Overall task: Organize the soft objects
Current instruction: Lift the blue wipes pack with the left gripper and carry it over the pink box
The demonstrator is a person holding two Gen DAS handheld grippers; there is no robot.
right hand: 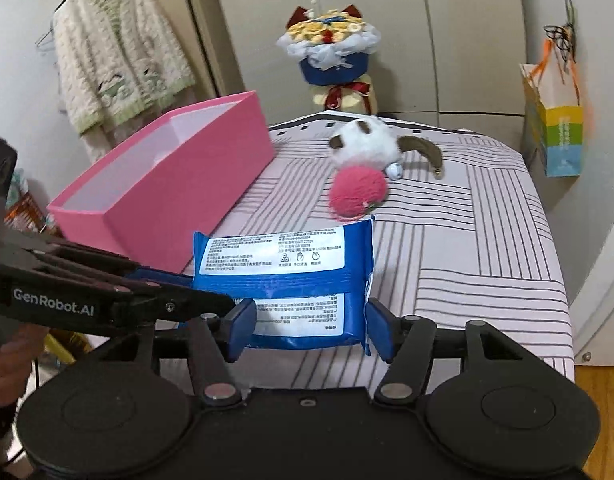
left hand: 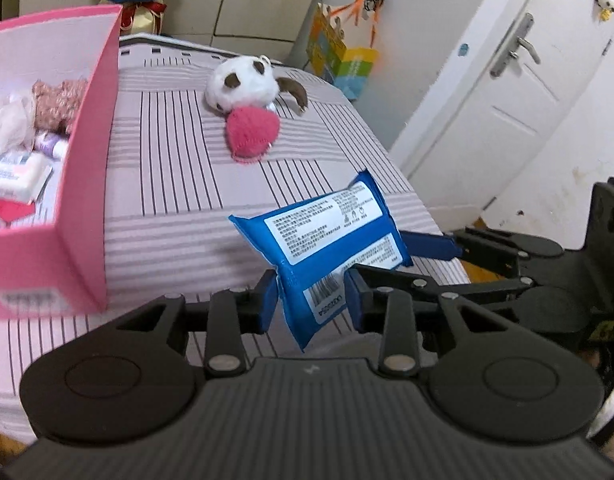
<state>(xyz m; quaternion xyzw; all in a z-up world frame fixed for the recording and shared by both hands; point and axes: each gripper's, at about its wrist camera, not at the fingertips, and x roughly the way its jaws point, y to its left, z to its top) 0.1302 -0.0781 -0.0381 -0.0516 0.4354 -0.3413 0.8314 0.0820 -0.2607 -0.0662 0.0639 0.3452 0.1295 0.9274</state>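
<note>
A blue wipes pack with white labels hangs above the striped bed. My left gripper is shut on its near end, which creases between the blue pads. In the right wrist view the pack lies between the fingers of my right gripper, which stand at its two sides without squeezing it. The left gripper reaches in from the left and pinches the pack's left end. The right gripper enters the left wrist view from the right. A pink box stands to the left.
A white and brown plush with a pink tongue lies further back on the bed. The pink box holds a brown teddy and several packs. A bouquet, a gift bag and a door surround the bed.
</note>
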